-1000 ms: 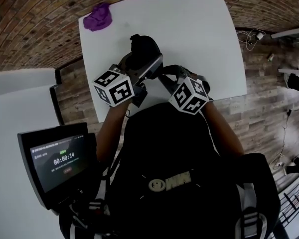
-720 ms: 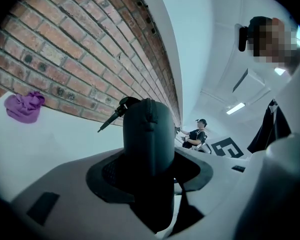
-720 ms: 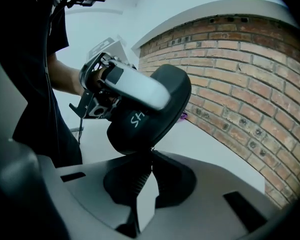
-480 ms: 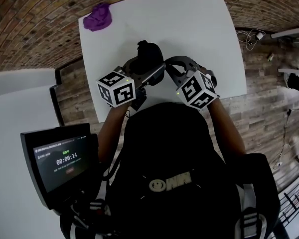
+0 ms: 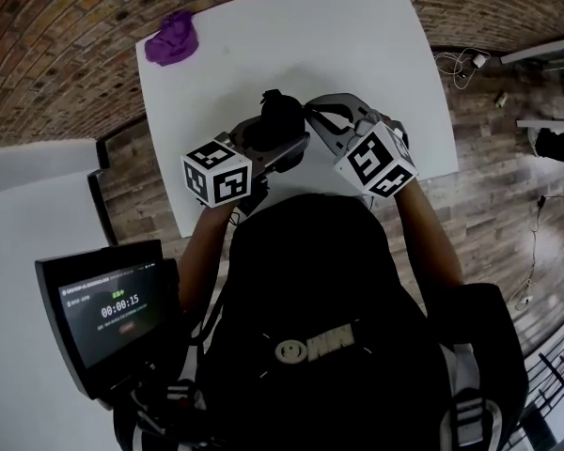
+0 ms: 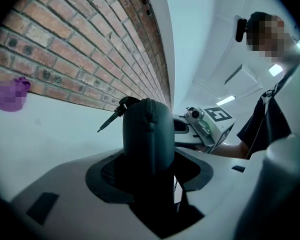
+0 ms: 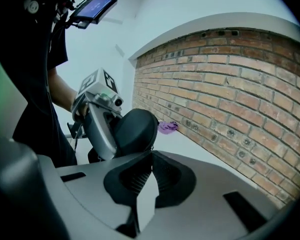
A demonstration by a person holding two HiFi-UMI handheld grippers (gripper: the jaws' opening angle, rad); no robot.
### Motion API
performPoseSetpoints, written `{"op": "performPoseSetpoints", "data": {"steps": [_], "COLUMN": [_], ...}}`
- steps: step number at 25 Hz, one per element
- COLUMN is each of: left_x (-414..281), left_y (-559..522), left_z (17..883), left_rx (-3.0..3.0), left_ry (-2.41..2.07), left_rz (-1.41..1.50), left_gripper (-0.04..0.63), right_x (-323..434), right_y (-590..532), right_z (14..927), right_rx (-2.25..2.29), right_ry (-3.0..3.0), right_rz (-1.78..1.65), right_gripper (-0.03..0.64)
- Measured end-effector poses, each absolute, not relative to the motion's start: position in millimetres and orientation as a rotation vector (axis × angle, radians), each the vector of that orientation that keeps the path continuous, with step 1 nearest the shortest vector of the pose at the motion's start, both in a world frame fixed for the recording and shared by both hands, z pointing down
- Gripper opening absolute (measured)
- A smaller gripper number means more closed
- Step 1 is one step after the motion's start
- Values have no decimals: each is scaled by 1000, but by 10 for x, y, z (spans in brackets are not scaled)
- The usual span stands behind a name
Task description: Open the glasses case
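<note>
1. A purple cloth (image 5: pixel 172 38) is seen at the far left corner of the white desk (image 5: pixel 357 54), well apart from both tools. The near edge is partly hidden by the person's dark top (image 5: pixel 310 280).
2. The glasses case (image 5: pixel 280 116) is held over the desk's near half, pinched by the left tool (image 6: pixel 150 169). The right tool (image 7: pixel 149 156) is pressed together, its tip at the case's end.
3. Since a second earlier, the right tool has been drawn toward the right edge, and the case has been brought nearer the near edge.
</note>
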State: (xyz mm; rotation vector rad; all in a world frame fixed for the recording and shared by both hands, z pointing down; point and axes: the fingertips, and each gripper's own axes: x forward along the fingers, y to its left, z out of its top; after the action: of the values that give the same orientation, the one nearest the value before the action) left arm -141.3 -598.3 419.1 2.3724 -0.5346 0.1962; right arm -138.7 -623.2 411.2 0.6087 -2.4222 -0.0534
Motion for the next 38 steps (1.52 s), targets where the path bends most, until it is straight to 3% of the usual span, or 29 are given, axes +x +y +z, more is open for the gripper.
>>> {"op": "performPoseSetpoints", "data": {"steps": [5, 8, 9, 12, 15, 19, 24, 27, 32, 38], "left_x": [-1383, -1384, -1383, -1370, -1265, -1094, -1191, -1282, -1311, -1376], "left_y": [-5957, -5960, -5961, -5942, -5825, -5700, -5833, -5887, -6029, -6177], "left_z": [4150, 4107, 4102, 4085, 4047, 4009, 3923, 3898, 3679, 3512], "left_rx": [2381, 2393, 2394, 2405, 2455, 2498, 2506, 2481, 2421, 2374], "left_ry": [-487, -474, -474, -452, -363, -258, -344, -381, -449, -496], "left_rz": [173, 154, 155, 157, 203, 249, 111, 34, -190, -329], "left_gripper": [259, 259, 259, 259, 261, 264, 276, 322, 324, 322], "right_x": [-1365, -1298, -1253, -1222, -1391, -1636, -1549, -1243, -865, -970], "right_y": [-6204, -6248, -6277, -6241, -6092, -5907, -6091, -6362, -6637, -6569], "right_z": [4063, 3950, 3872, 3663, 3647, 3710, 3575, 3342, 3172, 3391], "right_rx": [612, 626, 631, 486, 270, 73, 229, 449, 850, 982], "right_ry": [-2476, -2625, -2698, -2881, -2924, -2915, -3052, -3241, -3427, -3376], "right_rz": [12, 226, 330, 607, 720, 760, 816, 1039, 1488, 1806], "right_gripper": [9, 11, 39, 233, 292, 298, 295, 293, 293, 293]}}
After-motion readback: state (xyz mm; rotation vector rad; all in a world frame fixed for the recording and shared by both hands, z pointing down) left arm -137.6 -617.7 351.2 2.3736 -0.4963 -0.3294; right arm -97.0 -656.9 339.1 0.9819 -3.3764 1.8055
